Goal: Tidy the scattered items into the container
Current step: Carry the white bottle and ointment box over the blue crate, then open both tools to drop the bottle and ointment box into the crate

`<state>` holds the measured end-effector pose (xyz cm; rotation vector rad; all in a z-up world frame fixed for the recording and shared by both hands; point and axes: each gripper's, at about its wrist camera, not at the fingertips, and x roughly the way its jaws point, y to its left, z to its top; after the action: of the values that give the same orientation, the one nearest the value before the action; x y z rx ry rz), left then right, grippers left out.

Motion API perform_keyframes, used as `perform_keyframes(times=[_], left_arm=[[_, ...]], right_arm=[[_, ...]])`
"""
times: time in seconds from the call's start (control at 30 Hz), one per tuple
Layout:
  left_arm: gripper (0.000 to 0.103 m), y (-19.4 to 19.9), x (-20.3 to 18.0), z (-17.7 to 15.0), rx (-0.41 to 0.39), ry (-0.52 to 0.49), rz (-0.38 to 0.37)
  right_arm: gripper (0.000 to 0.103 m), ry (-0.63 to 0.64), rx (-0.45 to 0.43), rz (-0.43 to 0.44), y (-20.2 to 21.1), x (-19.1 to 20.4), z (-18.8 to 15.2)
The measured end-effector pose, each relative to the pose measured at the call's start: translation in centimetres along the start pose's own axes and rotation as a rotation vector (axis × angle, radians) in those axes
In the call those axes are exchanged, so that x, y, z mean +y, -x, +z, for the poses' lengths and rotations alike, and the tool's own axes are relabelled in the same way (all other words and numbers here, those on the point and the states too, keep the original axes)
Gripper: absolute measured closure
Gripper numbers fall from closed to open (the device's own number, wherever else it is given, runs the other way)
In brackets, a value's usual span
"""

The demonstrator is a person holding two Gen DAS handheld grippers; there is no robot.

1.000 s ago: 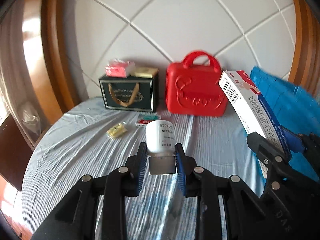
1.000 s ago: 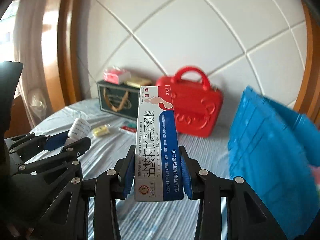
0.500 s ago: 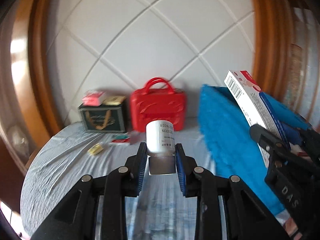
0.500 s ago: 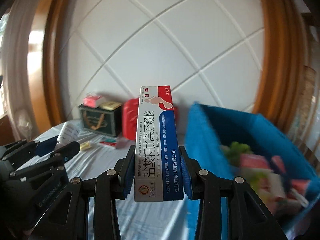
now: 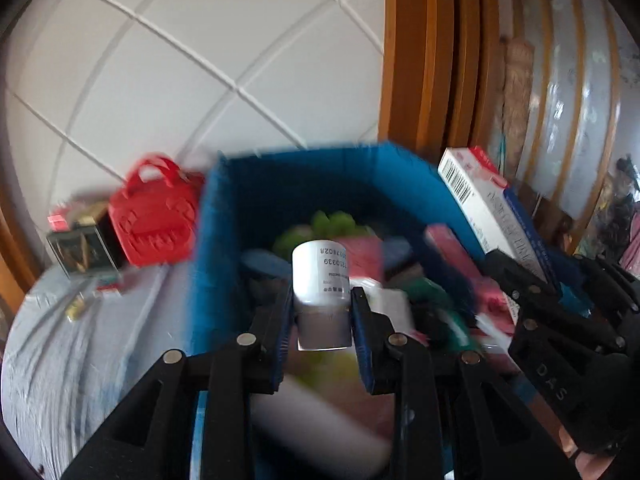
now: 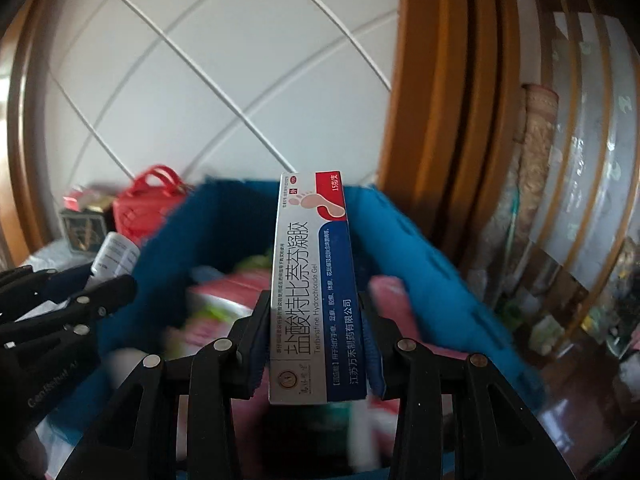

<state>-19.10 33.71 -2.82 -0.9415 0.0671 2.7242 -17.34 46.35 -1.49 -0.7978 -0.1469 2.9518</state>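
While over blue bin (image 5: 208,240), left hand-held gripper (image 5: 322,320) clamps white bottle (image 5: 320,276) upright; right hand-held gripper (image 6: 316,332) clamps ointment box (image 6: 314,280) upright.

blue fabric bin (image 5: 208,264) on striped bed sheet (image 5: 80,360), mixed packets inside | red plastic handled case (image 5: 154,220) left of bin, before white quilted headboard (image 5: 180,80) | dark gift box (image 5: 80,248) left of case | white cylindrical bottle (image 5: 320,276) and long medicine carton (image 6: 312,288) above bin, carton to the right
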Motion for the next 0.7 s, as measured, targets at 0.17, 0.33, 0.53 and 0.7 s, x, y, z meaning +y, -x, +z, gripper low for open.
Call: perform_keyframes(times=[0.17,0.33,0.53,0.7], left_arm=[[0.076,-4.1,-3.7,-0.2,0.124,0.009,0.052],[0.076,-4.8,-5.5,-0.1,0.131,-0.016,0.105],[0.075,-5.5,-6.3,-0.5,0.150,-0.013,0.134],[0.067,-5.4,-6.8,-0.7,0.151,-0.015,0.138]], right_arm=[[0.064,0.021,0.071,0.082,-2.7,-3.6,-1.5],[0.064,0.025,0.129,0.124,-4.5,-4.9,-3.0],[0.064,0.047,0.155,0.162,-5.3,-4.4,-3.9],[0.063,0.039,0.173,0.175,-5.6,-5.0,-4.3]])
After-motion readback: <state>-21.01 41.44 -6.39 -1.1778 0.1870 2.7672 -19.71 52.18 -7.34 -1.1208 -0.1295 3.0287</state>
